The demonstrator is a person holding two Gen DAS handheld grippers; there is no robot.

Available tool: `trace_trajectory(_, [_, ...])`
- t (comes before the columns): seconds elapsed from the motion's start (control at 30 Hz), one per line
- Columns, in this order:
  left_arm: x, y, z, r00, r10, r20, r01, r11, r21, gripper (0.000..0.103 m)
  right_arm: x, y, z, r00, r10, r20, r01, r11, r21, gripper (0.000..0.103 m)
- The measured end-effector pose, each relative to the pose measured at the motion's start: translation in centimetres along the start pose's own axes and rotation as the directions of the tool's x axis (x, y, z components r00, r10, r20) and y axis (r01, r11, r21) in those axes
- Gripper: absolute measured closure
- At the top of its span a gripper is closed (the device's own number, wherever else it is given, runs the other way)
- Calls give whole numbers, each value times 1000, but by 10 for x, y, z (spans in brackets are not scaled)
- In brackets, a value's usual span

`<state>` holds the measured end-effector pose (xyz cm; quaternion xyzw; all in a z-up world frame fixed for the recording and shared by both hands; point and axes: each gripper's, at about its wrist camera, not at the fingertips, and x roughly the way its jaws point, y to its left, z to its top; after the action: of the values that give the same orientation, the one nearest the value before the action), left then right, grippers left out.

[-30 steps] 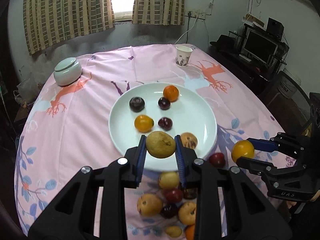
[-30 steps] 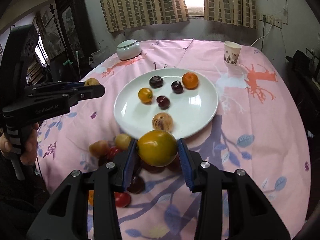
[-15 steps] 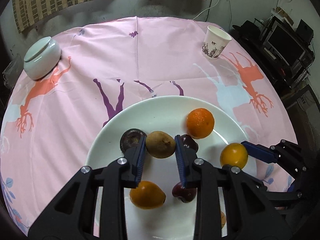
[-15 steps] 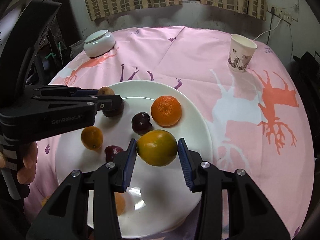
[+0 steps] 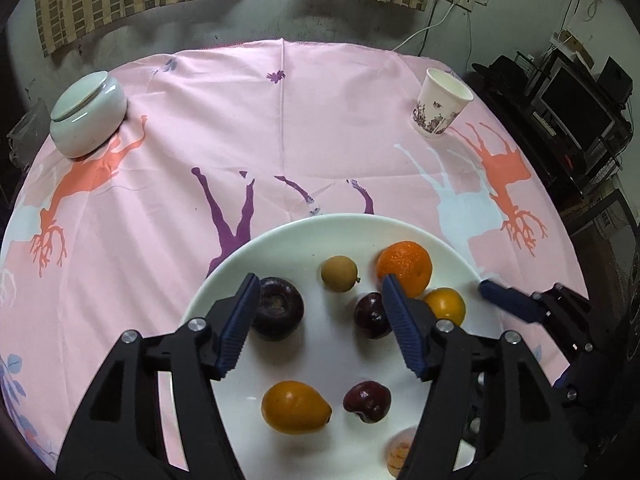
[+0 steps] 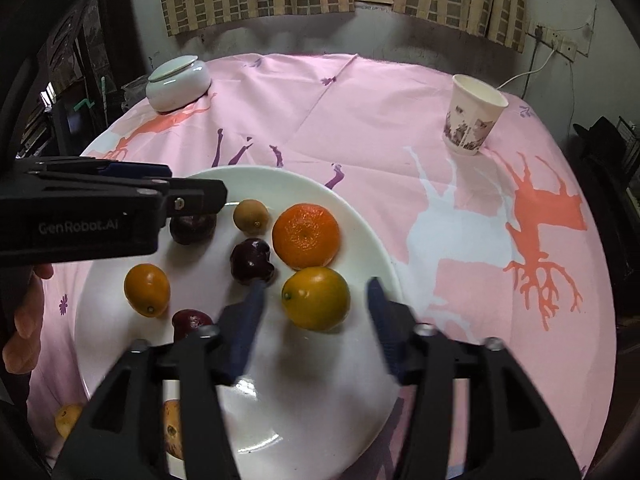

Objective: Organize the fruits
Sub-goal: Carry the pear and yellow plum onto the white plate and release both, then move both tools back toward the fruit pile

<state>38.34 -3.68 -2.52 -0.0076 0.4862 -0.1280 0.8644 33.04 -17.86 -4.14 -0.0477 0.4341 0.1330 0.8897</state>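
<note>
Your left gripper (image 5: 318,312) hangs over the glossy white plate (image 5: 280,248) with its ribbed blue pads spread; the jaws have just been opening and nothing is pinched between them. The small tan fruit (image 5: 339,279), round and matte with a tiny stem nub, lies free on the plate just beyond the fingertips. A dark purple plum (image 5: 278,314) with a dimpled top sits touching your left pad, and a smaller dark cherry-like fruit (image 5: 370,316) sits by the other.

Your right gripper (image 6: 316,306) is parted too, jaws just opened, pads blurred. The smooth yellow-orange fruit (image 6: 316,298) rests on the plate between the fingers, with a gap on each side, so neither pad presses it. Just behind it, touching or nearly so, is a pebbly-skinned mandarin (image 6: 306,236), flattened at the top.

Nearer you on the plate lie an oval orange kumquat-like fruit (image 5: 296,407) and a shiny dark red cherry (image 5: 367,401). The plate stands on a soft pink cloth (image 5: 320,120) printed with deer shapes. At the far side are a lidded pale ceramic jar (image 5: 88,114) and a patterned paper cup (image 5: 440,108), well apart.
</note>
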Motion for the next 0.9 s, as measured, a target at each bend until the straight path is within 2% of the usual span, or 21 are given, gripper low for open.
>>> trace_trajectory(0.07, [-17,1,-4,1000,-3,18,3,1000,-7,37,-16,4,1,997,-24,70,26,999,-23,27])
trace_trajectory(0.17, [-55,2,-21,998,-31,61,31,999,-9,34,-44,9,0,995,-10,103,14,999,-34,27])
trace_trajectory(0.23, [-83,-1,-37,995,-22,99,21,1000,8,27,-64,14,-4,992,-2,125,7,999,-39,26])
trace_trajectory(0.3, [-112,-4,-55,991,-13,136,10,1000,26,26,-84,20,-12,991,-1,136,7,999,-47,26])
trace_trajectory(0.47, [-172,3,-109,975,-19,223,22,1000,-11,11,-129,39,-48,988,89,127,-87,996,-20,26])
trace_trajectory(0.5, [-181,5,-123,970,-10,241,15,1000,-21,10,-138,44,-61,984,128,121,-127,992,-10,24])
trace_trajectory(0.53, [-189,7,-140,966,1,259,7,1000,-27,8,-147,50,-75,980,161,121,-162,987,-5,18])
trace_trajectory(0.57, [-193,9,-156,962,14,273,-6,1000,-31,4,-155,56,-89,975,183,125,-184,983,-5,9])
trace_trajectory(0.6, [-196,10,-175,957,39,287,-30,999,-35,3,-165,63,-107,970,198,137,-198,980,-13,6])
trace_trajectory(0.7, [-193,11,-224,949,113,293,-113,993,-15,3,-178,86,-155,968,213,130,-209,977,-44,5])
trace_trajectory(0.77, [-186,17,-251,952,152,267,-152,988,-21,3,-178,98,-185,971,213,105,-210,977,-37,5])
trace_trajectory(0.87, [-172,34,-287,975,106,197,-88,991,-96,3,-173,108,-215,979,181,95,-183,983,10,5])
trace_trajectory(0.9, [-168,39,-294,980,97,176,-77,990,-116,3,-172,111,-221,978,183,102,-186,983,14,13])
